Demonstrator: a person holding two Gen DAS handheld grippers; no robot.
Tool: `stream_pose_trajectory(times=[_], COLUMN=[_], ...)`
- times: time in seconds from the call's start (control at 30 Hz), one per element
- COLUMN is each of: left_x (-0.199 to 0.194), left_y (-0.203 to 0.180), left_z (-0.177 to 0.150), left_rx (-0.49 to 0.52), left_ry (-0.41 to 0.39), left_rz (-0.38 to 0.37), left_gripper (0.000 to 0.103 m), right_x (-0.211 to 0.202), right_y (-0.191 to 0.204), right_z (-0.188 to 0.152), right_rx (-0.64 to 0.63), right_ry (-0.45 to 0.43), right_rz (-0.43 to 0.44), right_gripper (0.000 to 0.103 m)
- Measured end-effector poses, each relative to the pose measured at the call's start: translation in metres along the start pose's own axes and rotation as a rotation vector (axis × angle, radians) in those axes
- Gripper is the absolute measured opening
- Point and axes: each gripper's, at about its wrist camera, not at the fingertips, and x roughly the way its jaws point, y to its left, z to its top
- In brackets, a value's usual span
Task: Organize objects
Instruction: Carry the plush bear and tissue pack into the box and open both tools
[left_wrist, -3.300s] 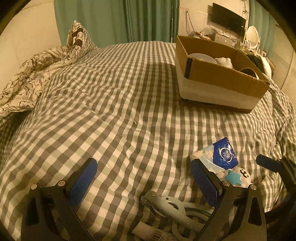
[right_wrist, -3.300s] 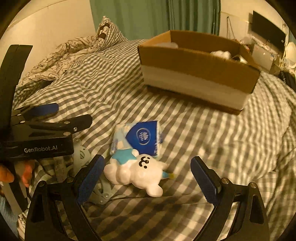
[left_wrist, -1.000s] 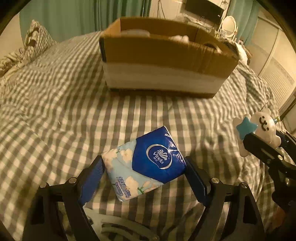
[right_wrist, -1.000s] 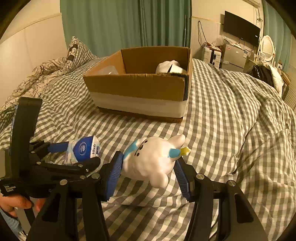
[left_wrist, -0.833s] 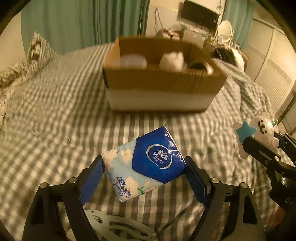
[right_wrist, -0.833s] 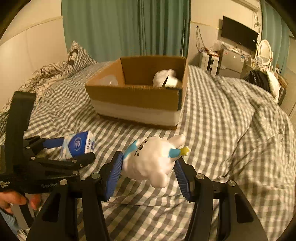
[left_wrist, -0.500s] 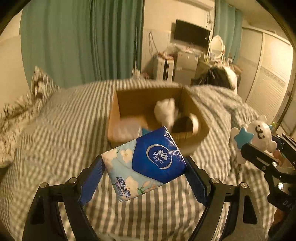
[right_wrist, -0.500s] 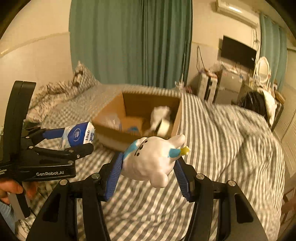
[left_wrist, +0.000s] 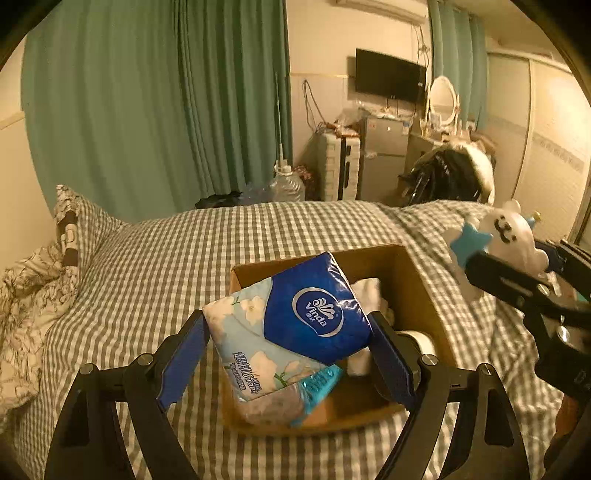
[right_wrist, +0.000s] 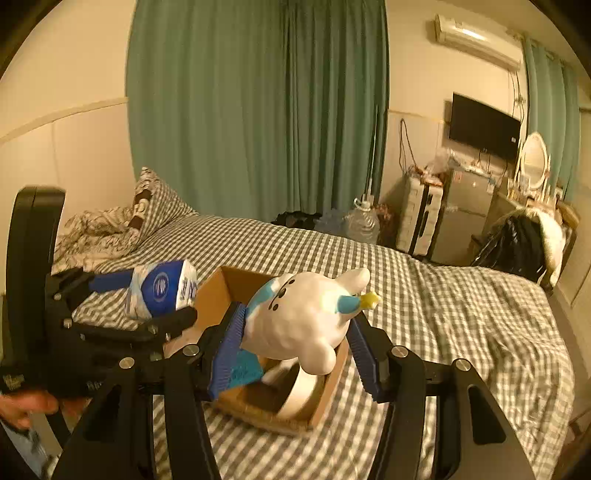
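My left gripper (left_wrist: 288, 354) is shut on a blue and floral tissue pack (left_wrist: 295, 325) and holds it in the air over the open cardboard box (left_wrist: 424, 295). My right gripper (right_wrist: 295, 336) is shut on a white plush toy (right_wrist: 299, 321) with a blue star and yellow tip, also held above the box (right_wrist: 218, 291). The left gripper with the tissue pack (right_wrist: 159, 290) shows at the left of the right wrist view. The plush toy (left_wrist: 498, 236) shows at the right of the left wrist view. The box holds white items and a roll of tape (right_wrist: 299, 391).
The box sits on a bed with a grey checked cover (left_wrist: 155, 258). Floral bedding and a pillow (left_wrist: 44, 266) lie at the left. Green curtains (left_wrist: 155, 103), a water jug (right_wrist: 364, 225), cabinets and a wall TV (right_wrist: 484, 127) stand beyond the bed.
Both grippers have risen high above the bed with their objects and now look down into the box, which was level with them a second ago.
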Motion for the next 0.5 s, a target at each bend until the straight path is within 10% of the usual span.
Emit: stream_pose_trajectory(times=[0.4, 0.5], left_x=[0.064, 0.057], left_y=[0.007, 0.007], left_z=[-0.018, -0.018], left_rx=[0.013, 0.013], left_ry=[0.087, 0.077], left_rz=[-0.019, 0.028], left_gripper=[0.093, 0.102], right_x=[0.068, 0.059], right_y=[-0.015, -0.016], right_z=[-0.008, -0.004], right_rx=[0.058, 0.064], right_ry=[0.047, 0.017], right_rz=[0.015, -0.005], right_gripper=[0.056, 0.082])
